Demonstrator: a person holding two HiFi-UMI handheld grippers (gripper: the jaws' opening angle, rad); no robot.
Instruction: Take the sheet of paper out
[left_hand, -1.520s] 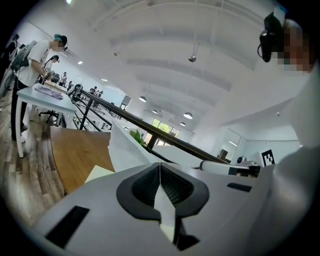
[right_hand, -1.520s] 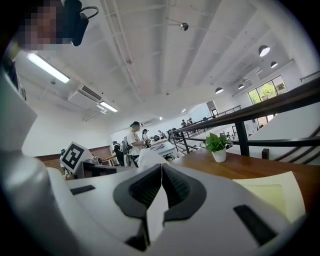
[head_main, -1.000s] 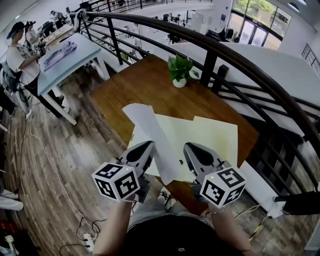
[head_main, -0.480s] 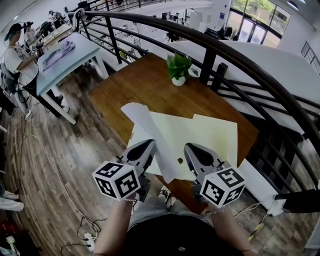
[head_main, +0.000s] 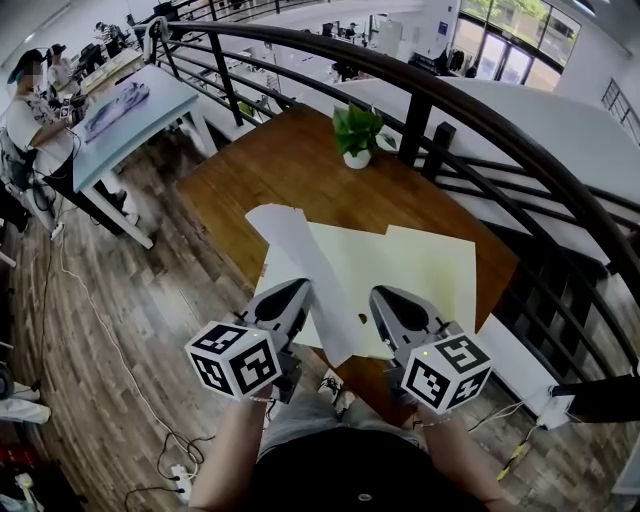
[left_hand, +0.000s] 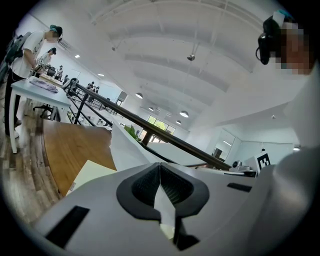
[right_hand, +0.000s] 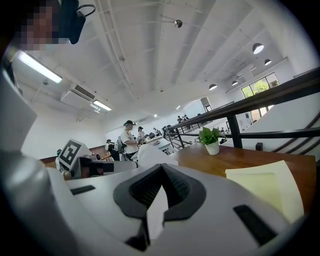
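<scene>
Barely anything has shifted in the last second; the left gripper (left_hand: 160, 189) and right gripper (right_hand: 159, 192) keep their jaws clenched on the white sheet of paper (head_main: 300, 268); it slants above the yellow folder (head_main: 425, 272) on the wooden counter (head_main: 290, 160), seemingly nearly free.

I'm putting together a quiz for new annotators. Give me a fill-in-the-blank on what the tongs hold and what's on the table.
The left tongs and the right tongs are both shut on a white sheet of ____.
The folder lying on the table is pale ____ in colour.
At the table's far edge, a white pot holds a small green ____.
Missing words: paper; yellow; plant.
</scene>
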